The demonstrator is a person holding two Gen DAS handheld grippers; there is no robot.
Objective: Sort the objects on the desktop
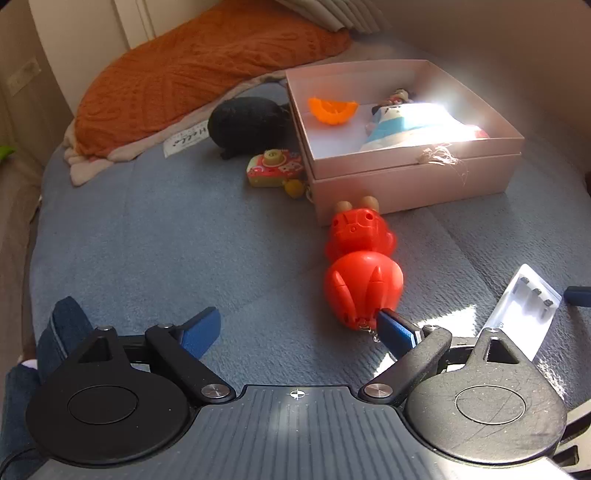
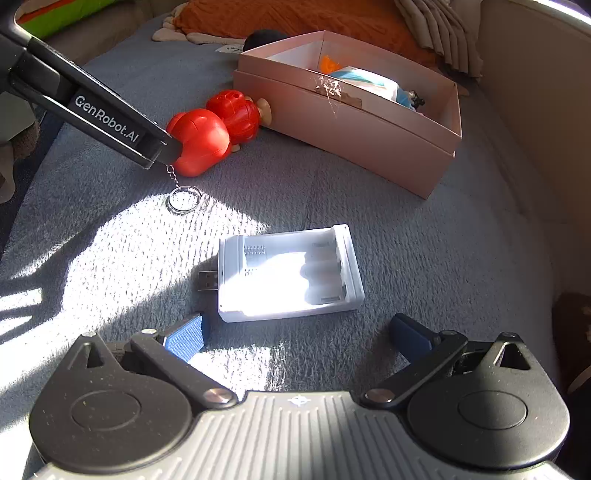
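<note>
Glare-washed doll (image 1: 402, 122) in box (image 1: 406, 177)

Sunlit blue-grey fleece blanket (image 2: 424, 236)

An orange knitted throw (image 1: 192, 70) lies bunched at its far edge; bright sun patches cross its near left corner.

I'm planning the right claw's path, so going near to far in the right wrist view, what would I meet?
Right claw → white battery charger → key ring → red toy figure → pink box → orange blanket.
</note>
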